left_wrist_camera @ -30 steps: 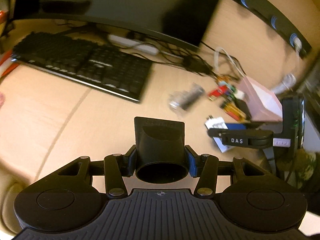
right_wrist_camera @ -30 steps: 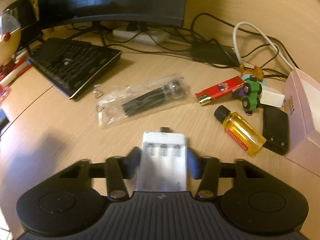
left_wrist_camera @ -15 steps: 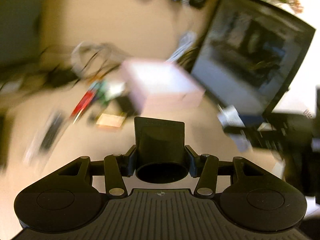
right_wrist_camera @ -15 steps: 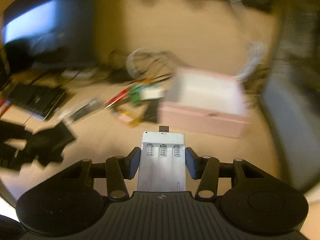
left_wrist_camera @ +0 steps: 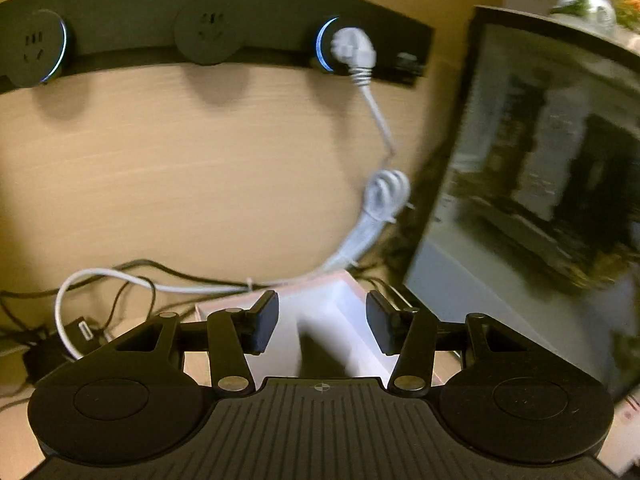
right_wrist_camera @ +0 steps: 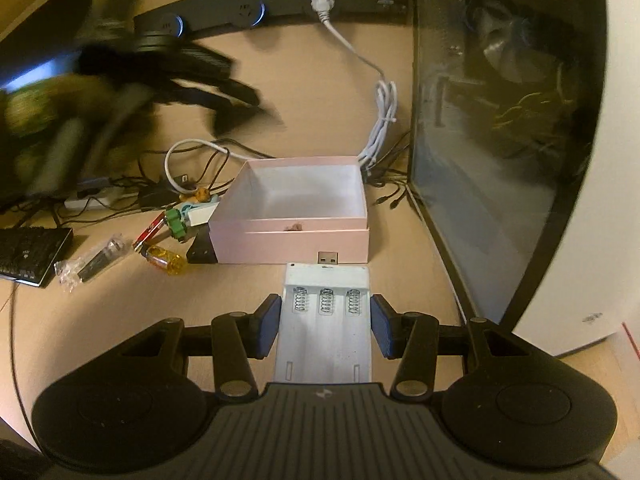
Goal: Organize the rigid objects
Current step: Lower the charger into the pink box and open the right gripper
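Nearest us, our right tongs (right_wrist_camera: 324,316) clamp a white battery charger (right_wrist_camera: 325,320) (USB plug forward) above the bench (right_wrist_camera: 120,304). Just beyond it sits the open pink box (right_wrist_camera: 294,236), small items beside its left wall. Our left tongs (left_wrist_camera: 322,322) gape wide, holding nothing, over that box (left_wrist_camera: 340,300).

A pale wood-grain finish is seen on the desk (right_wrist_camera: 404,280). The battery charger (right_wrist_camera: 326,320) looks of smooth white plastic, with metal springs. The pink box (right_wrist_camera: 294,240) appears of matt card; the computer case panel (right_wrist_camera: 500,128) is glossy.
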Tool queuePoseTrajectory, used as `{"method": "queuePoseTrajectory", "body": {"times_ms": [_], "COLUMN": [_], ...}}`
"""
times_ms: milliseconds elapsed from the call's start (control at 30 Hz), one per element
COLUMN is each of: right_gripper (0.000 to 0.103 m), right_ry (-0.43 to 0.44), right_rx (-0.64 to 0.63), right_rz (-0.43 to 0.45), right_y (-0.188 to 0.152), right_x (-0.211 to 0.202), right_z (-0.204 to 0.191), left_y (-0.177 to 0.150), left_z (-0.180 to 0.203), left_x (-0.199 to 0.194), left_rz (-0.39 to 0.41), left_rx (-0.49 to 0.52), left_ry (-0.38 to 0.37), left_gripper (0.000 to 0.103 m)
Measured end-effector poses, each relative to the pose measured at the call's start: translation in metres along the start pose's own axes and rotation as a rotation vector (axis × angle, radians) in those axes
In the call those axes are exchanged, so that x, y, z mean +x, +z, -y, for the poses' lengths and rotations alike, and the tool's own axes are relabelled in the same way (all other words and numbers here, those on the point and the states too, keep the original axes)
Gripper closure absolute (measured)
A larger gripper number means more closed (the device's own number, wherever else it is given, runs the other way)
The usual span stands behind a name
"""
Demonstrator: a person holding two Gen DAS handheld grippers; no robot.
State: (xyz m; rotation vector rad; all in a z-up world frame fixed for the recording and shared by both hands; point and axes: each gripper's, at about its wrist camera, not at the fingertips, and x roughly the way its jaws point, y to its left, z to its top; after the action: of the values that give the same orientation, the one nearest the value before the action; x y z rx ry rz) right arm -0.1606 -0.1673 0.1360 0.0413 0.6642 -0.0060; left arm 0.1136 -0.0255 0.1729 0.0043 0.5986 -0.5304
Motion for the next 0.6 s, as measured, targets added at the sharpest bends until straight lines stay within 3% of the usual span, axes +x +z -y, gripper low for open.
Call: {"method": "queuePoseTrajectory", "body": {"times_ms": [167,367,467,600], "right_gripper": [0.055,0.055,0.055,0.055], "right_ry": [0.033,0.089,0.105,0.109], "right_rx": [-0.035,-0.034,-0.032,-0.056], "right_rz": [-0.007,-0.038,-0.022,0.079], "right_y": [-0.007,-0.001,0.017,0.061], "right_x": [0.015,0.037,0.052,0.068], "right_z": [0.0,0.012,0.02,0.026], "left_y": [-0.016,-0.068,-0.104,-0.141], "left_z": [0.003,-0.027,-0.048,-0.07], "left_x": [0.0,-0.053,-0.084,-0.125], "left_rz": [0.037,-0.011,-0.062,-0.096], "left_rx": [-0.039,-0.187,-0.255,-0.336], "left_ry": [0.031,0.066,0.112,0.196], "left_gripper": [0.05,0.05,0.05,0.05]}}
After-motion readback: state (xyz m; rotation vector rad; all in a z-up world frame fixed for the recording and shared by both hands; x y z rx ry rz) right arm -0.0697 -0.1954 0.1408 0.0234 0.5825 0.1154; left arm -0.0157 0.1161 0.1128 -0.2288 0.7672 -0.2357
